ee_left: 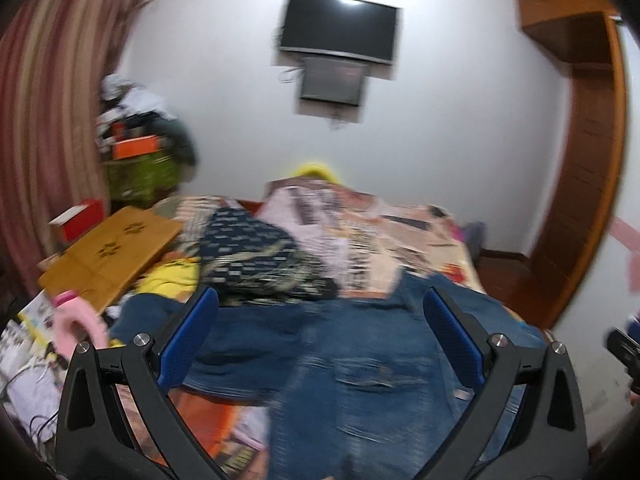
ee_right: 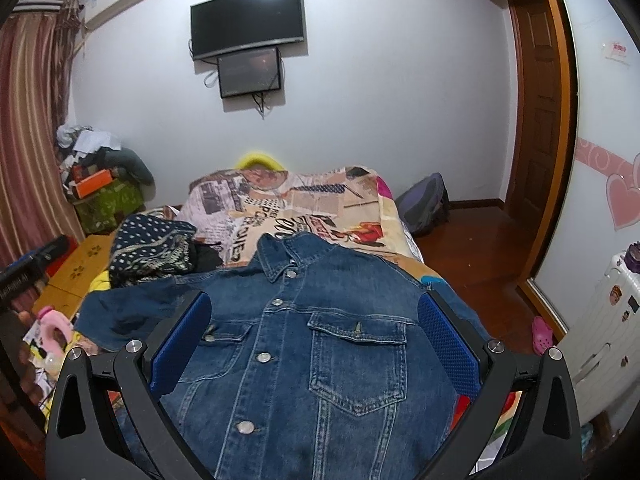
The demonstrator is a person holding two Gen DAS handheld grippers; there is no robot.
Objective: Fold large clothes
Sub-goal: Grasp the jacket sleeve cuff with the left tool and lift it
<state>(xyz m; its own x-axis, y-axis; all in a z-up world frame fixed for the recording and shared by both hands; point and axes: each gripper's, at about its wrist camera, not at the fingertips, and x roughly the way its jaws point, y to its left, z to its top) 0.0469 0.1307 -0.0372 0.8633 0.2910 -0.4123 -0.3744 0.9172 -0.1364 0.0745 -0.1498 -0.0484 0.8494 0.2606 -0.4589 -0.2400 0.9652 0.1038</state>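
Observation:
A blue denim jacket point(ee_right: 320, 340) lies spread front up on the bed, collar toward the far wall, buttoned, one sleeve stretched out to the left. It also shows, blurred, in the left wrist view point(ee_left: 360, 360). My right gripper point(ee_right: 314, 308) is open and empty, hovering over the jacket's chest with its blue pads on either side. My left gripper point(ee_left: 320, 304) is open and empty above the jacket's left half. The other gripper's dark tip point(ee_right: 24, 268) shows at the left edge of the right wrist view.
A printed blanket point(ee_right: 304, 208) covers the bed's far end. A dark dotted garment point(ee_right: 152, 248) lies left of the jacket. A wooden lap table point(ee_left: 108, 256), a pink object point(ee_right: 54, 328) and clutter sit at left. A backpack point(ee_right: 424, 204) and wooden floor lie to the right.

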